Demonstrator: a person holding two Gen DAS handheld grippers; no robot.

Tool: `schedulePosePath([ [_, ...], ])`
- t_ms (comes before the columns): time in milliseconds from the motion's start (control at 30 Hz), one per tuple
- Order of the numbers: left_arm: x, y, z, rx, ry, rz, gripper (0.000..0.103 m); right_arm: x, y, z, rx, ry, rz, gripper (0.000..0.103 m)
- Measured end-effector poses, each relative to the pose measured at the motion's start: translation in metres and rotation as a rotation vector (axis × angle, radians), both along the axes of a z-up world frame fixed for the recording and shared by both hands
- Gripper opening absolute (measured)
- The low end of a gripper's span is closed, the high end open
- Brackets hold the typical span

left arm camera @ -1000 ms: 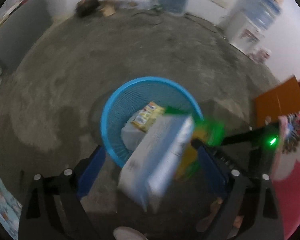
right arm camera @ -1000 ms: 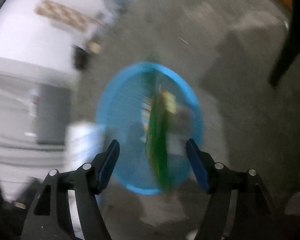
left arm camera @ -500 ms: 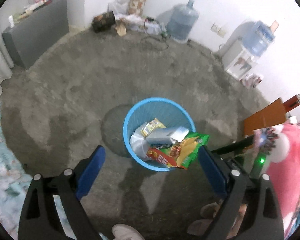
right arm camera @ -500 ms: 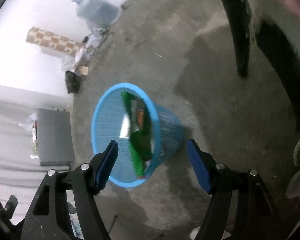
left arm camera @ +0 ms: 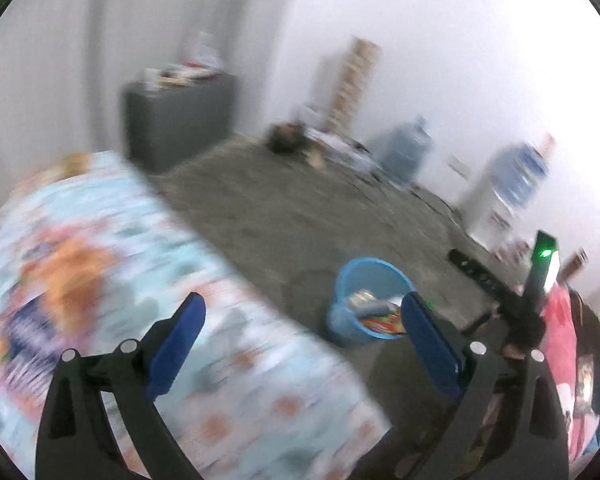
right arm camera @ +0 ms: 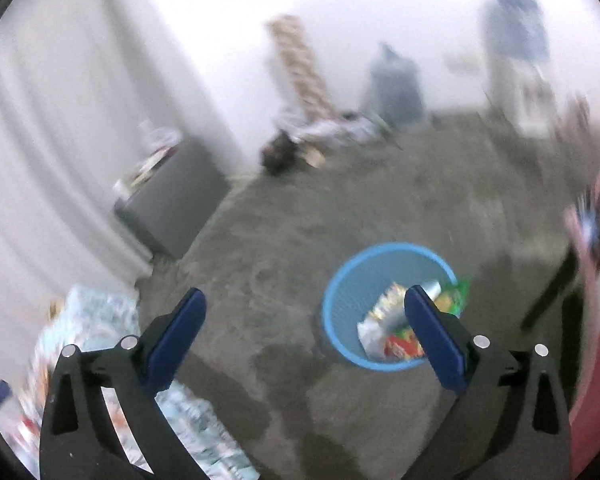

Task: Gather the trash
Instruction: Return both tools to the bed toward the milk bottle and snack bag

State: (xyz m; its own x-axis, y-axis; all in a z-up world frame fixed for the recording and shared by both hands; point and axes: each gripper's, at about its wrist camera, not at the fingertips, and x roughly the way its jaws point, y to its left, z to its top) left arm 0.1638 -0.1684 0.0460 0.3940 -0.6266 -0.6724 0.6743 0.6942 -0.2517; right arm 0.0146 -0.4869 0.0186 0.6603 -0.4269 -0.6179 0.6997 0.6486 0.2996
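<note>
Trash (right arm camera: 400, 326) lies heaped in the blue mesh wastebasket (right arm camera: 340, 292) on the grey concrete floor (right arm camera: 280, 240): crinkly snack wrappers, a green packet and a pale carton, all likely light, thin and slippery, best pinched at a flat edge. Both grippers have nothing between their blue pads; the left gripper (left arm camera: 302, 322) and right gripper (right arm camera: 304, 320) are opening to their widest. A soft floral bedsheet (left arm camera: 120, 280) spreads beside the basket.

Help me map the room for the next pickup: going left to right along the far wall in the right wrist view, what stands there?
Grey cabinet → checkered roll leaning on the wall → blue water jug on the floor → water dispenser with its bottle on top.
</note>
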Motion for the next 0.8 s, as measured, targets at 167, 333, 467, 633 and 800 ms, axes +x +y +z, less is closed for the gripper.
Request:
schedulePosePath([
  [167, -0.018, 0.126, 0.007, -0.043, -0.063, 0.29, 0.097, 0.024, 0.076, 0.037, -0.203, 0.031, 0.167, 0.095],
  [333, -0.04, 0.217, 0.003, -0.061, -0.091, 0.501, 0.097, 0.044, 0.13, 0.048, -0.297, 0.033, 0.327, 0.095],
  [467, -0.054, 0.265, -0.006, -0.052, -0.114, 0.588, 0.097, 0.062, 0.175, 0.053, -0.269, 0.019, 0.537, 0.095],
  [633, -0.057, 0.295, -0.022, -0.044, -0.123, 0.64, 0.097, 0.079, 0.226, 0.054, -0.246, 0.043, 0.725, 0.095],
  [800, -0.054, 0.304, -0.034, -0.031, -0.15, 0.647, 0.097, 0.095, 0.263, 0.045, -0.215, 0.101, 0.831, 0.095],
])
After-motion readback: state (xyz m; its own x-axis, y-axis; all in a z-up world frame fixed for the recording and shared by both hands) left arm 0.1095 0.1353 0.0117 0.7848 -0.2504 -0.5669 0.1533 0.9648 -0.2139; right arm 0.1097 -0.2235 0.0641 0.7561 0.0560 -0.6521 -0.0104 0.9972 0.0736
